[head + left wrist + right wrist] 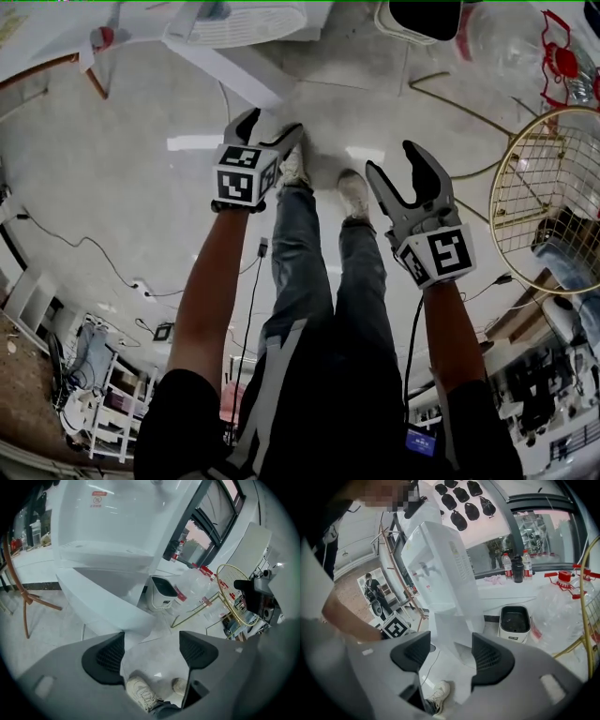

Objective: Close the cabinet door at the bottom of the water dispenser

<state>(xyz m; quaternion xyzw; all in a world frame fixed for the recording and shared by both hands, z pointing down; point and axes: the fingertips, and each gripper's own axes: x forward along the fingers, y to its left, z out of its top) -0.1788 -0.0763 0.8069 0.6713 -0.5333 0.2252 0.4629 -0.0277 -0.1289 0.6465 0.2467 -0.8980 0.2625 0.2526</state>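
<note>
Judging from how things lie, nothing has yet been touched. The cabinet door (103, 604) at the foot of the water dispenser (105, 524) is swung wide out over the floor, and both tools are held in the air short of it. The jaws of the left gripper (152, 651) are spread, with only floor and a shoe (140, 693) seen between them. The jaws of the right gripper (451, 654) are likewise spread and empty, with the door seen beyond them.

Several faults can be foreseen. If the push is given close to the hinge, the panel may hardly be moved, and the dispenser itself may be shifted or rocked instead. With the jaws left spread, the thin edge could be caught between them, so that the door is scraped or dragged rather than pushed. A shove given too hard may be answered by a rebound, and the door left ajar. The small white bin (161, 592) near the dispenser could be knocked if the reach is overshot.
</note>
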